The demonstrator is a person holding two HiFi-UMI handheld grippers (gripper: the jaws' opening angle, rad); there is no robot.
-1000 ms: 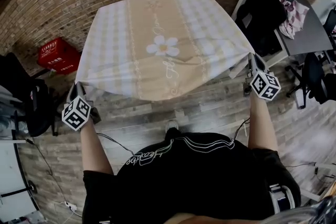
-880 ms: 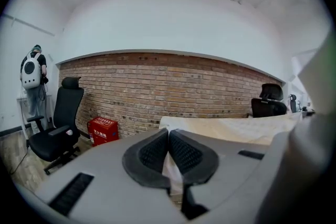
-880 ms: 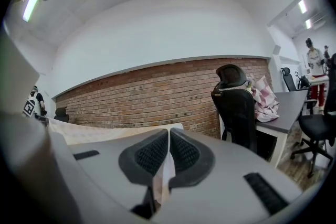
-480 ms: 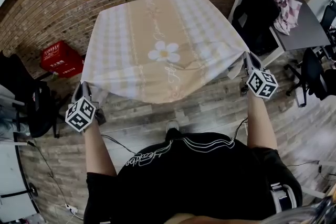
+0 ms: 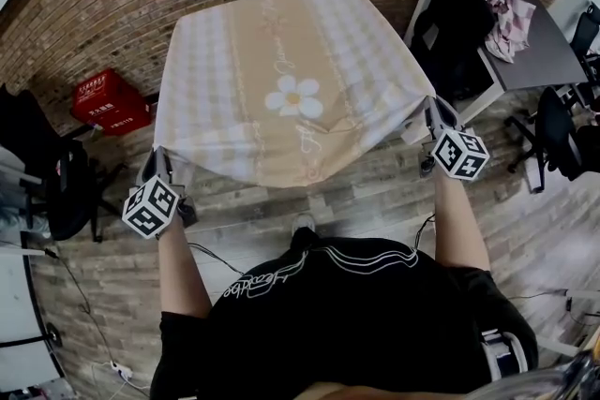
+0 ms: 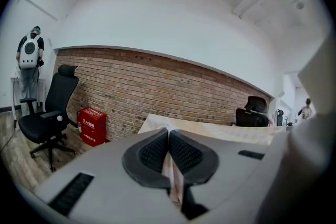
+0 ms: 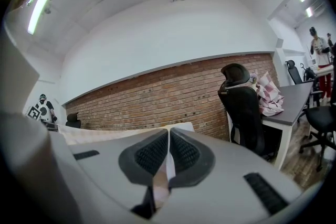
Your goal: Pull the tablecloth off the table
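The head view looks steeply down from above the person's chest onto the spread tablecloth (image 5: pixel 291 80), the plank floor (image 5: pixel 309 201), the left tongs (image 5: pixel 165 162) and the right tongs (image 5: pixel 434 111). Each gripper view sits close behind its own jaws, low and nearly level, facing the brick wall (image 6: pixel 157 81) across the cloth. The left gripper view shares the red box (image 6: pixel 91 126) with the head view. The right gripper view shares the black chair (image 7: pixel 244 107).

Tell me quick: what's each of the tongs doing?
Left tongs: closed on the cloth, near left corner.
Right tongs: closed on the cloth, near right corner.
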